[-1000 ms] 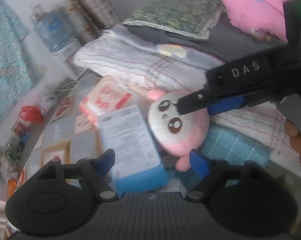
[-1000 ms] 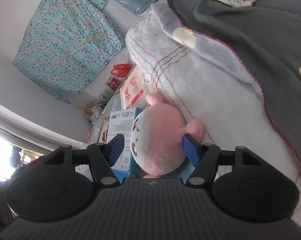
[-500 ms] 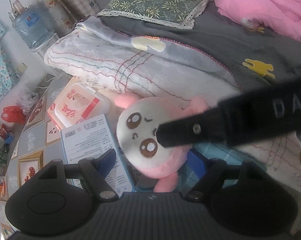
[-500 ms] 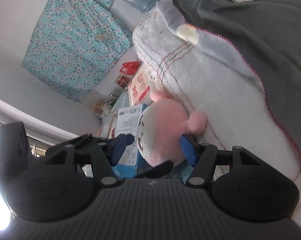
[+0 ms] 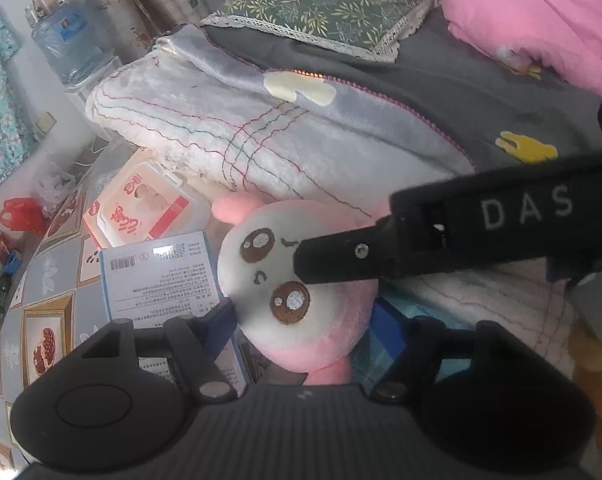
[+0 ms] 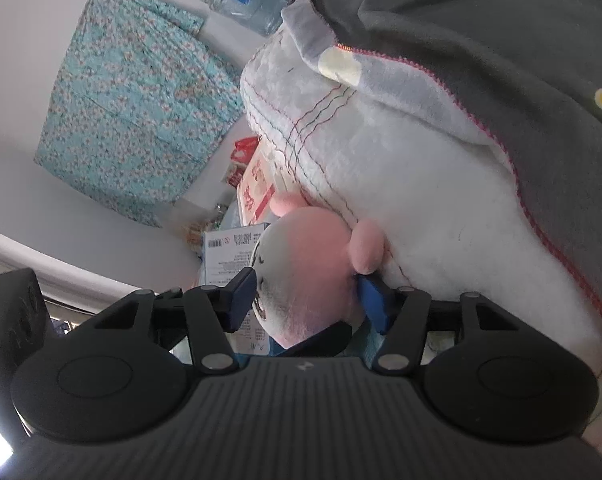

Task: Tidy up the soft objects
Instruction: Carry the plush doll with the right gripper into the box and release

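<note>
The white fleece blanket [image 5: 221, 136] was bunched up on the bed, and the pink-and-white plush toy [image 5: 297, 292] sat right against its edge beside a blue-and-white box [image 5: 161, 276]. The right claw [image 6: 307, 296] had both blue pads squeezing the plush's head. The left claw [image 5: 305, 320] was spread wide around it, not pinching

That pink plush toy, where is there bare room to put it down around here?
The grey blanket has open room between the green pillow and the pink quilt. The white blanket beside it is bare too. Around the plush toy it is crowded: blue box, wipes pack and both tools press close.
</note>
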Motion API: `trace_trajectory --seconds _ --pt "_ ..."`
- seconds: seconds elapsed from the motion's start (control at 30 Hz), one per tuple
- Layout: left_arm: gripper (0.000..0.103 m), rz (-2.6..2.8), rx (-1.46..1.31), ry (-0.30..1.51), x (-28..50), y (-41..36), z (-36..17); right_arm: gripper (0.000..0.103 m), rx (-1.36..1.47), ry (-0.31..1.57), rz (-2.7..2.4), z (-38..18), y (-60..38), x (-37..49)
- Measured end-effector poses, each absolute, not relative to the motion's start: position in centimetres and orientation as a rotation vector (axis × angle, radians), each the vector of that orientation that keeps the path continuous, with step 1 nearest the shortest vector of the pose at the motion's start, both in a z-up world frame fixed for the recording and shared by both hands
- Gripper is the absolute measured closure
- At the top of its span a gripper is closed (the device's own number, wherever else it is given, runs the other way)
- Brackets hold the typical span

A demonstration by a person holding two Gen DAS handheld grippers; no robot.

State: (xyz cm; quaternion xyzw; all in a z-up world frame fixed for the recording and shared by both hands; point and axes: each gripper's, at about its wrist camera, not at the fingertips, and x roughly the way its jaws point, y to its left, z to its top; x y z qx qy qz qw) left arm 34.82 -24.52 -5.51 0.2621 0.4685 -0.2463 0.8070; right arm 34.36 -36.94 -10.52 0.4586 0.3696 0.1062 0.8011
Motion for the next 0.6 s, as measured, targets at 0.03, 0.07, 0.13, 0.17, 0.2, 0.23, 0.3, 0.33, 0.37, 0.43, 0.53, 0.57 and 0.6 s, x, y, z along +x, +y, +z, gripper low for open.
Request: trace_trajectory --seconds 0.03,0.07,0.13,0.17,0.2,0.23,0.3,0.33,0.37,0.43,0.53,0.57,0.6 --pt "0.03 -0.523 0.549 1.004 34.7 -24.5 -5.3 0.052 0.983 0.787 0.23 -10.4 -37.0 34.3" --pt "0.03 -0.522 0.542 1.0 34.6 -24.4 -5.0 0.053 0.987 0.78 0.232 -10.2 -37.0 34.1" --pt "0.03 -0.521 0.529 0.988 34.1 -24.3 -4.2 0.053 0.993 0.765 0.24 -9.7 -37.2 33.7" --pt "0.03 -0.52 0.523 0.983 33.9 -24.2 -3.8 0.053 0.989 0.756 0.244 -9.3 -37.1 33.5" --pt "0.03 -0.52 0.517 0.979 33.6 -24.1 -3.4 0.053 0.987 0.748 0.245 -9.0 -37.2 33.2" --pt "0.03 -0.519 0.508 0.975 33.3 -24.0 -3.0 0.053 0.984 0.738 0.248 -8.5 -37.1 32.8" --pt "0.03 -0.518 0.484 0.962 32.5 -23.6 -1.8 0.054 0.965 0.72 0.253 -7.4 -36.9 32.1" --pt "0.03 -0.517 0.472 0.955 32.1 -23.4 -1.3 0.054 0.956 0.708 0.256 -6.7 -36.7 31.6" --pt "0.03 -0.516 0.459 0.949 31.8 -23.2 -0.7 0.054 0.947 0.696 0.262 -6.0 -36.6 31.1" --pt "0.03 -0.513 0.433 0.936 30.9 -22.6 0.4 0.054 0.936 0.674 0.275 -4.9 -36.4 30.0" --pt "0.03 -0.502 0.402 0.924 29.4 -21.6 2.1 0.054 0.922 0.653 0.299 -3.3 -35.9 28.5" --pt "0.03 -0.498 0.397 0.913 28.8 -21.3 2.7 0.054 0.916 0.646 0.309 -2.7 -35.6 27.9" --pt "0.03 -0.494 0.396 0.902 28.4 -21.0 3.1 0.054 0.911 0.639 0.317 -2.2 -35.4 27.4"
